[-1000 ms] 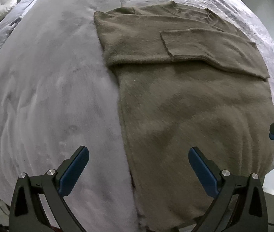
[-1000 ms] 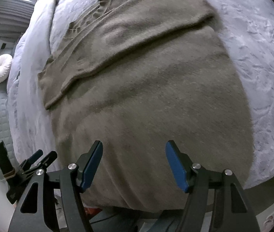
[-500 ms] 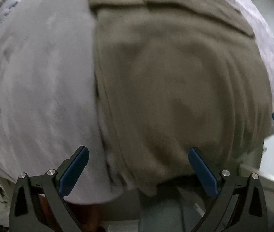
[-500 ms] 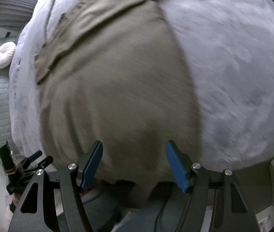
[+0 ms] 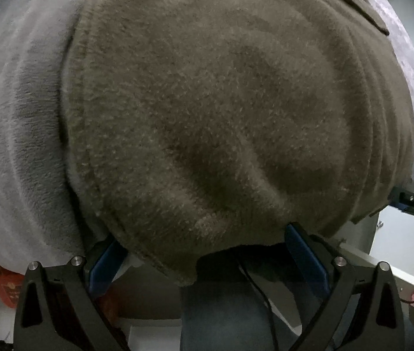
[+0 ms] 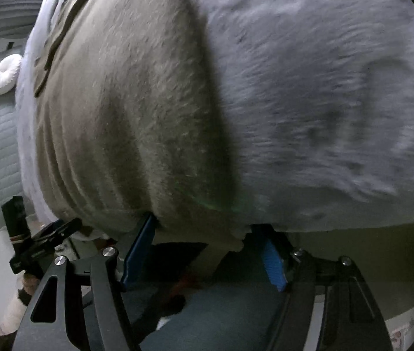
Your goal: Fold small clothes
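The fuzzy olive-brown knit sweater (image 5: 221, 111) lies with sleeves folded across; its near hem awaits lifting. Left gripper (image 5: 204, 259) and right gripper (image 6: 207, 254) gape apart at it.

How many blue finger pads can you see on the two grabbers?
4. The left gripper shows one pad at left and one at right; the right gripper shows one at left and one at right. Their tips sit at the sweater's hem.

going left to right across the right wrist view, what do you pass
round white cushion → left claw → brown sweater → grey blanket
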Available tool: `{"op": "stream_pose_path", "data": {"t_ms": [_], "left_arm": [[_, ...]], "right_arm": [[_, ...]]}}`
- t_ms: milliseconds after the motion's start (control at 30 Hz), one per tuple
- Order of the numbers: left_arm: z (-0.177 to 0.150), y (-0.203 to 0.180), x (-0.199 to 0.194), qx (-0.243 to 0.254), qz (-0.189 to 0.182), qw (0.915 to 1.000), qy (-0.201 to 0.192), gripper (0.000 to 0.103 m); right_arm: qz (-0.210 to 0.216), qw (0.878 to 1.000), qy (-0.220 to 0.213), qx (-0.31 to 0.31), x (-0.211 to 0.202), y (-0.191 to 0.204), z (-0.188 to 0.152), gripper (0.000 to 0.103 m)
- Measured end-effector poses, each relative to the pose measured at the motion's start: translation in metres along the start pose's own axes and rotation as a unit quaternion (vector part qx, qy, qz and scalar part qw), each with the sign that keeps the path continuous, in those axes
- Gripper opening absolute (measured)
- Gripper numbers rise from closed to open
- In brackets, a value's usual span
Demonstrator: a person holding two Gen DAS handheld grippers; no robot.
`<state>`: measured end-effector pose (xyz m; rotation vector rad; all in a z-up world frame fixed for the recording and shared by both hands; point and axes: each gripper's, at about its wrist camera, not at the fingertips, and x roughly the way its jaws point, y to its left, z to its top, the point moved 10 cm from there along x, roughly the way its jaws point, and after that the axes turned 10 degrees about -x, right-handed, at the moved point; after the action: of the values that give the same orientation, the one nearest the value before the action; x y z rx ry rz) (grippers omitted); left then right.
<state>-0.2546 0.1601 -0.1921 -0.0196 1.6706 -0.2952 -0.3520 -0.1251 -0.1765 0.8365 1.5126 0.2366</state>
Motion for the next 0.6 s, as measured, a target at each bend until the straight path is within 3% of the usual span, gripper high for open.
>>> {"op": "stream_pose_path", "data": {"t_ms": [67,100,133,167,200,267,400,600], "left_arm": [[-0.006,0.002,-0.006,-0.001,0.009,0.9999,-0.009,0.068],[-0.007,0.005,-0.009,0.002,0.018,0.9997,-0.014,0.06],[-0.009,0.009,-0.012,0.005,0.023,0.9996,-0.015,0.043],[-0.012,0.013,-0.016,0.006,0.026,0.9995,-0.014,0.031],[-0.013,0.016,-0.02,0.003,0.016,0.9998,-0.011,0.027],[-0.013,0.02,-0.029,-0.008,-0.011,0.9999,0.0,0.011],[-0.01,0.021,-0.063,-0.033,-0.115,0.9927,0.016,0.01],[0.025,-0.002,-0.123,-0.011,-0.186,0.9824,-0.014,0.01]], "right_arm": [[0.014,1.0,0.004,-0.003,0.002,0.004,-0.003,0.072],[0.021,1.0,0.004,-0.002,0.002,0.005,-0.005,0.064],[0.029,1.0,0.003,0.0,0.003,0.006,-0.009,0.055],[0.045,0.999,0.004,0.008,0.002,0.008,-0.011,0.025],[0.061,0.998,0.002,0.012,0.0,0.012,-0.012,0.017],[0.077,0.997,-0.008,0.002,-0.01,0.022,-0.013,0.016],[0.145,0.989,-0.037,0.003,-0.035,0.057,-0.005,0.016],[0.217,0.969,-0.115,0.016,-0.085,0.103,0.046,0.015]]}}
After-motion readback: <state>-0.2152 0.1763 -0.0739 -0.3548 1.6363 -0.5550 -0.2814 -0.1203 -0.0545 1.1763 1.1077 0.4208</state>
